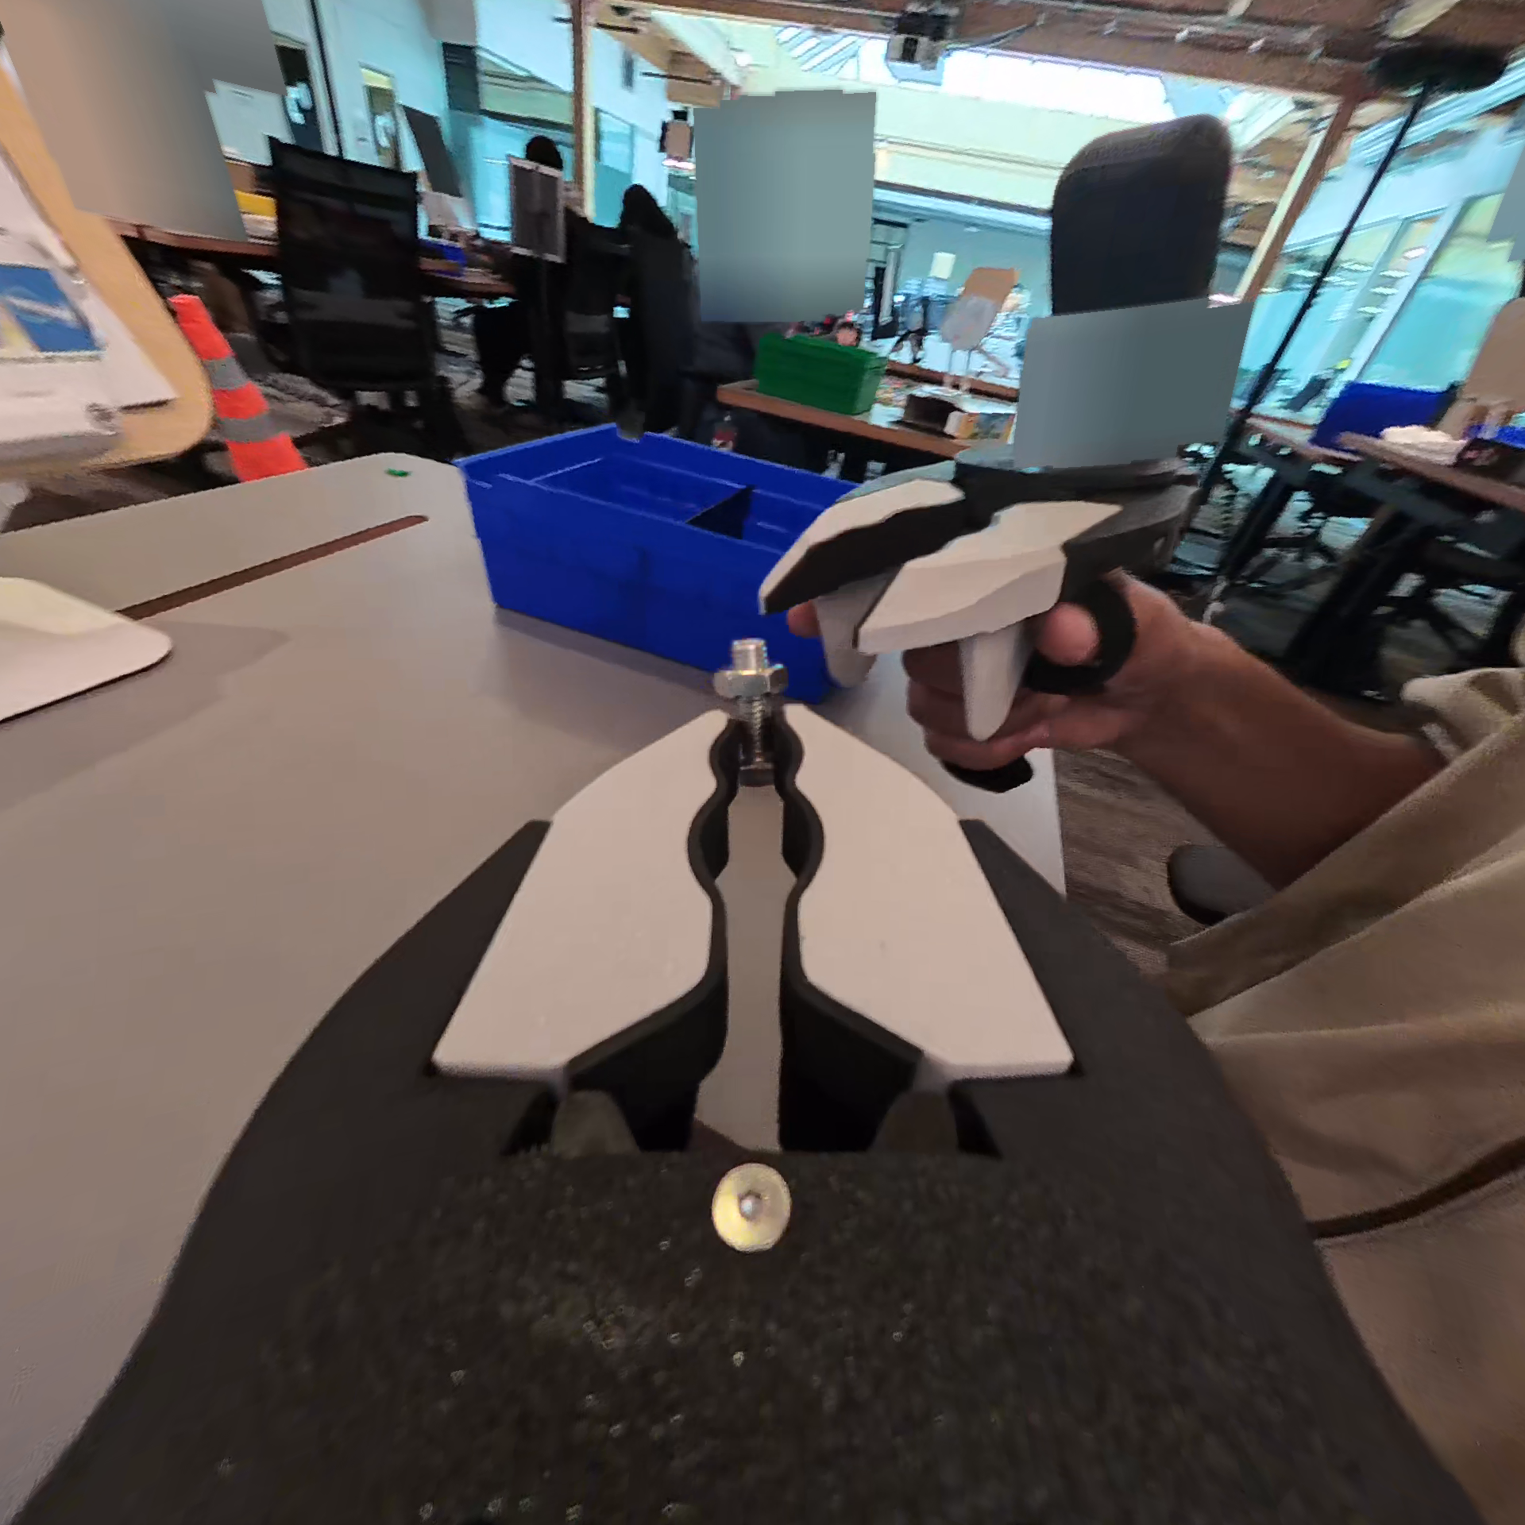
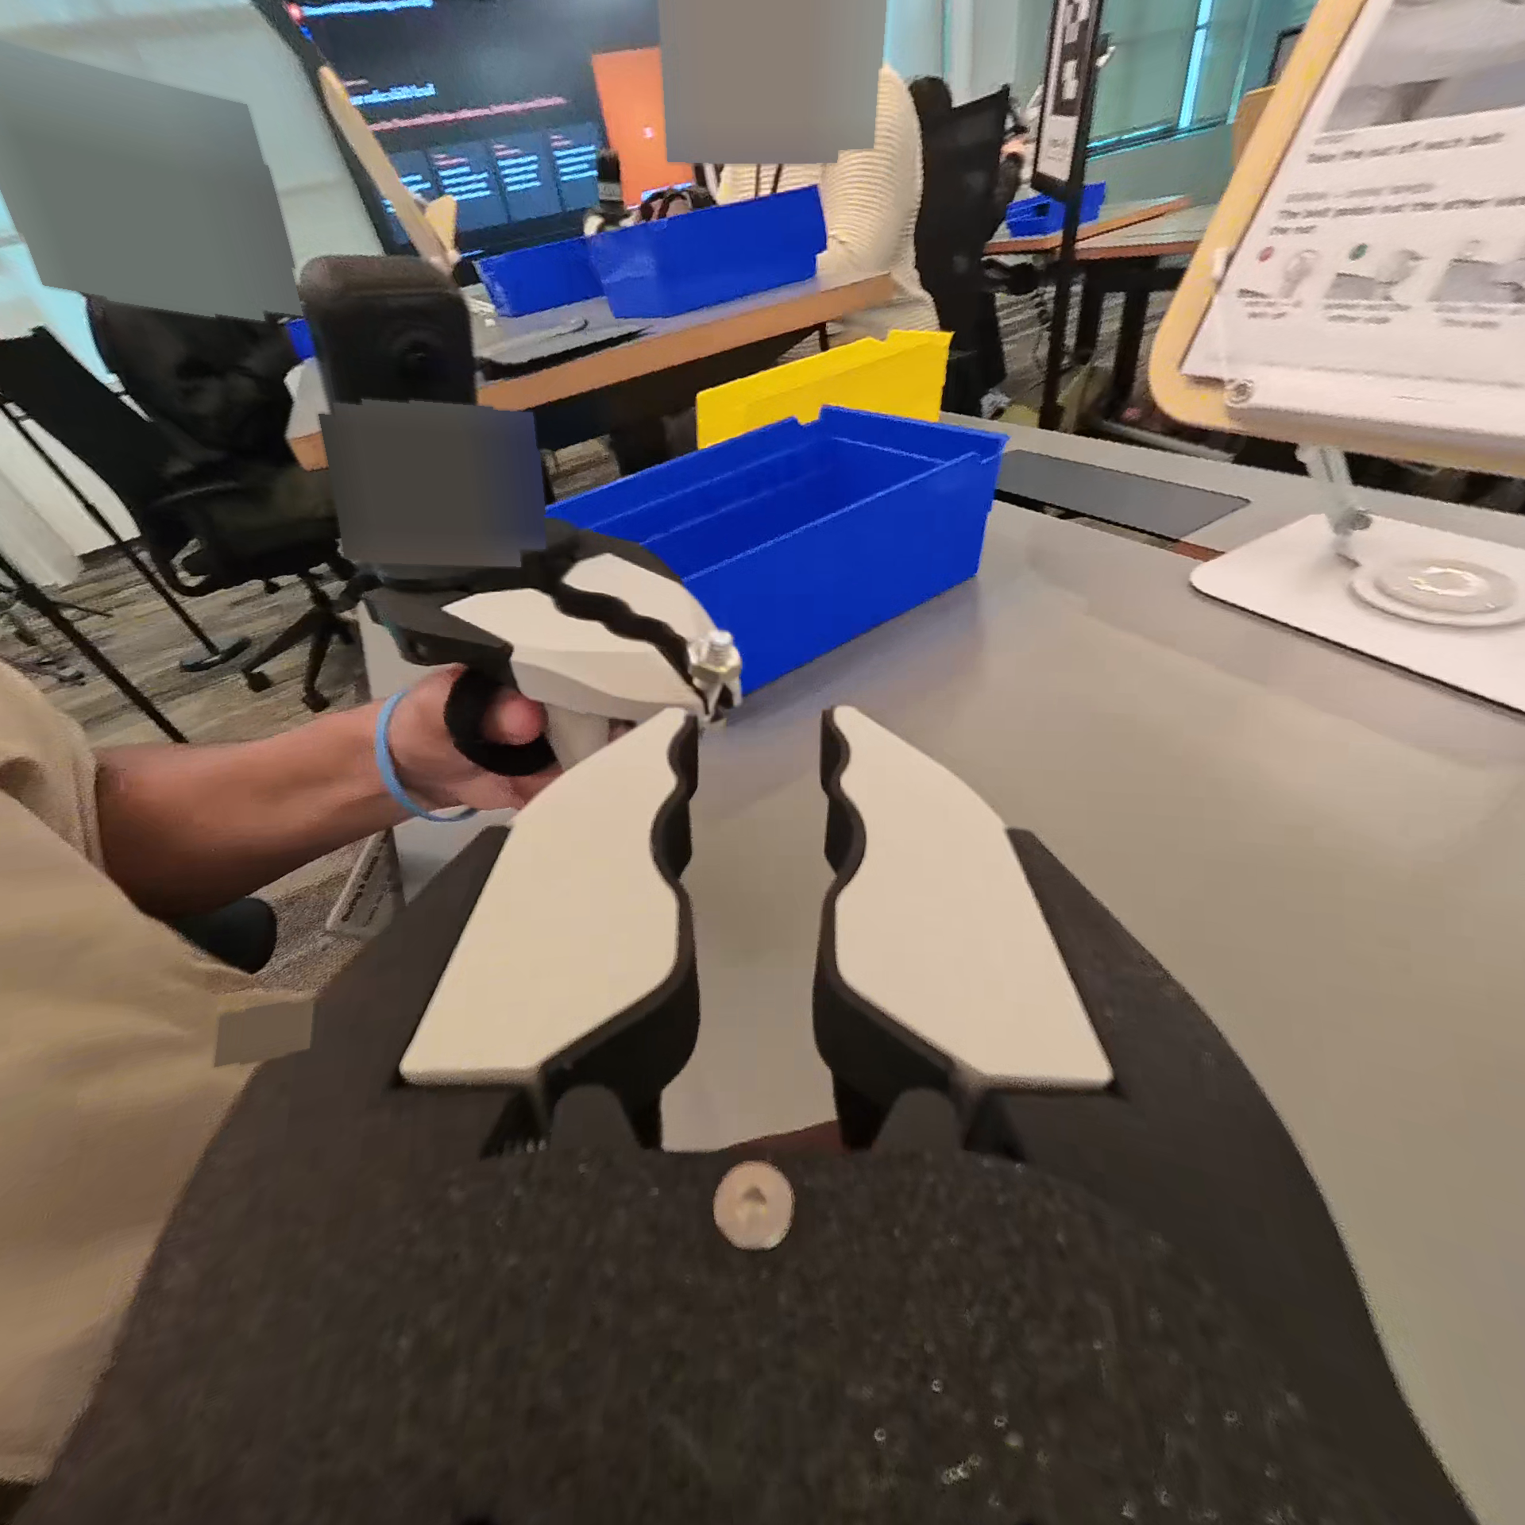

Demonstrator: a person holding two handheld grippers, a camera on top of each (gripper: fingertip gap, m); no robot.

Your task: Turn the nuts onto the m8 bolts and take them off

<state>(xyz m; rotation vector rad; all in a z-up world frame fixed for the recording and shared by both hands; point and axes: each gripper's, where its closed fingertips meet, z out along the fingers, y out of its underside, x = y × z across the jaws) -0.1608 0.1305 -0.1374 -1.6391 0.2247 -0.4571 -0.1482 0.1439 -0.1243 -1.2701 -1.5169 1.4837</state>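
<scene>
A grey table (image 1: 247,825) carried a blue bin (image 1: 627,561) near its far edge, and above the bare surface in front of that bin the left gripper (image 1: 753,747) was pinched on the lower shank of a bolt (image 1: 749,652), which stood upright with a nut (image 1: 749,683) threaded near its top. The right gripper (image 2: 757,726), fingers spread and empty, hung just beside and slightly above the nut without touching it. To turn it well, its fingers should probably close squarely on the nut's flats while the left keeps the bolt steady.
</scene>
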